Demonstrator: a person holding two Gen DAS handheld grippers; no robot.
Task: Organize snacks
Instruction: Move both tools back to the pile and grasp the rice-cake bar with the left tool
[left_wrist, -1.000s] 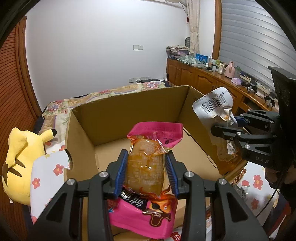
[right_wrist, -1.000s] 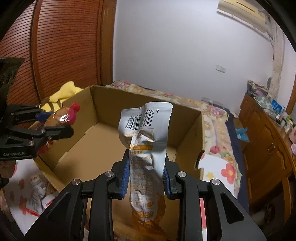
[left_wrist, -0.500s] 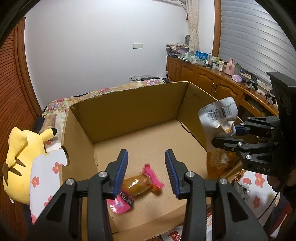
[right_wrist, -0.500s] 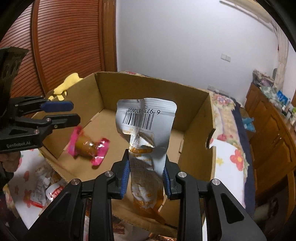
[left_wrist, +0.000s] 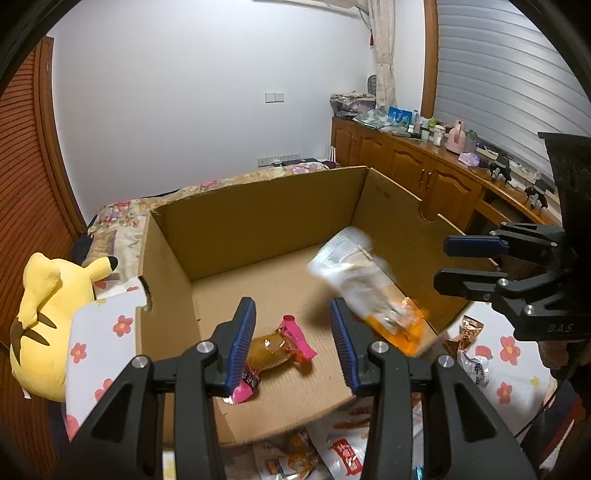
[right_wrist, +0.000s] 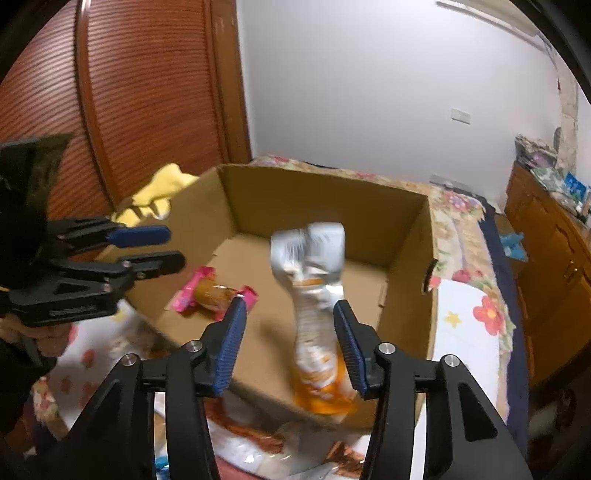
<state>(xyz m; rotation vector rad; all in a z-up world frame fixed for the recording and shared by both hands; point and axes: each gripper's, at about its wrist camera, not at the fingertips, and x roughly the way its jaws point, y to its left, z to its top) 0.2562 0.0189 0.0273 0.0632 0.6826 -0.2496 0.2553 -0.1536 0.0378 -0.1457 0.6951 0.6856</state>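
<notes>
Soft, even indoor light, rather dim and warm; its source is out of view. The silver pouch (right_wrist: 312, 295) is smeared by motion blur in both views. Strong fisheye bending with black corners. Faint shadow under the pink packet (left_wrist: 275, 345).

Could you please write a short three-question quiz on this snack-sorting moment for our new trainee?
1. True or false: the right tongs are clamped on the silver pouch.
2. Which snack lies flat on the floor of the box?
A. the pink pack
B. a green can
C. a chocolate bar
3. Fill in: outside the box, on the left tongs' side, sits a ______ plush toy.

Key
1. False: both tongs stand open, and the blurred pouch is loose over the box by its near wall.
2. A
3. yellow
</notes>
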